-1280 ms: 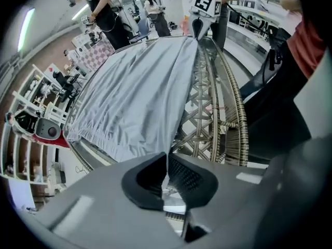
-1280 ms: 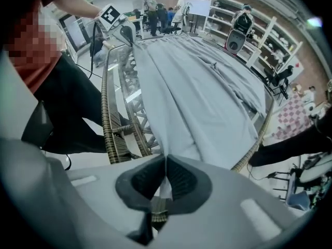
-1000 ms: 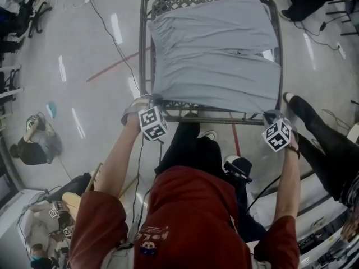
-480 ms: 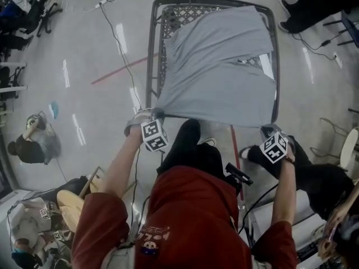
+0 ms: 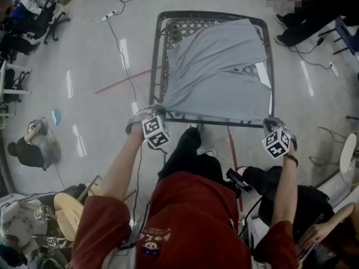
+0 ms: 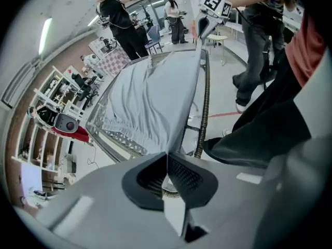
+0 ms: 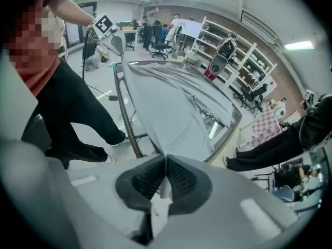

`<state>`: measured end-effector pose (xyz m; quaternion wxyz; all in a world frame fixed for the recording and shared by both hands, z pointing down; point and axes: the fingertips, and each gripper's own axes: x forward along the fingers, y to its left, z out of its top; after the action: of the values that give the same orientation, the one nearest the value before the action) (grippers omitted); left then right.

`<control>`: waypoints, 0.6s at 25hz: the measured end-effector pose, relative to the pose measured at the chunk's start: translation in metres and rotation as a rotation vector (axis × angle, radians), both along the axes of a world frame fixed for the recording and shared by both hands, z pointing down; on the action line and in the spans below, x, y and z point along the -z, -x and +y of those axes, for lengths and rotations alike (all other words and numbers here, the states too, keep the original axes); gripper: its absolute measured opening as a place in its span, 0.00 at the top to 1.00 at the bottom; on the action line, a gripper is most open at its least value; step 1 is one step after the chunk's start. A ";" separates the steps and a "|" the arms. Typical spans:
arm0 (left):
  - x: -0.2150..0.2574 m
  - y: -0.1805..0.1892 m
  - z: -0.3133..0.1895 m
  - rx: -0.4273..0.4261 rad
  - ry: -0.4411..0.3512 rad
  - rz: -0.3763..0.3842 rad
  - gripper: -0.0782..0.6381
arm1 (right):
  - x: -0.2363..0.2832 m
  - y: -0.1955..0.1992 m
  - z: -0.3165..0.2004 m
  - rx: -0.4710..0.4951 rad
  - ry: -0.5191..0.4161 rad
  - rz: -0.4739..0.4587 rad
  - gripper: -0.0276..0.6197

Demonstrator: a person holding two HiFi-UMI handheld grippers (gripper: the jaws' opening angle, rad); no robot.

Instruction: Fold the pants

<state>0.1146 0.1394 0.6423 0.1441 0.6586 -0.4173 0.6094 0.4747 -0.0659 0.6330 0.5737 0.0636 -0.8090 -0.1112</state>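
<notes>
Pants (image 5: 216, 72) | on metal mesh table (image 5: 188, 27) | glossy grey floor (image 5: 84, 49)

Pants (image 5: 219, 77) pale grey-blue; rack (image 5: 155, 60) dark grey lattice; shirt (image 5: 190, 217) red

Grey pants (image 5: 219, 72): near hem, formerly flat along the near rail of the desk (image 5: 157, 60), now raised off it and stretched between the fingers of the left gripper (image 5: 155, 110) and the right gripper (image 5: 271, 122). Both grippers have risen. Cloth beyond the left fingers has drawn inward, baring mesh at the desk corner farthest from them.
</notes>
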 end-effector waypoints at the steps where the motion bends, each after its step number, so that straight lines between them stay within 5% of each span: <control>1: 0.004 0.004 -0.006 0.004 -0.007 -0.001 0.87 | 0.006 0.005 -0.009 0.001 -0.018 -0.006 0.94; 15: 0.032 0.071 -0.122 0.021 -0.054 0.032 0.87 | 0.048 0.105 -0.163 0.008 -0.147 -0.018 0.94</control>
<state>0.0440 0.0169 0.6105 0.1395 0.6674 -0.4380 0.5858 0.3692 -0.2294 0.5852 0.5596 0.1034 -0.8041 -0.1721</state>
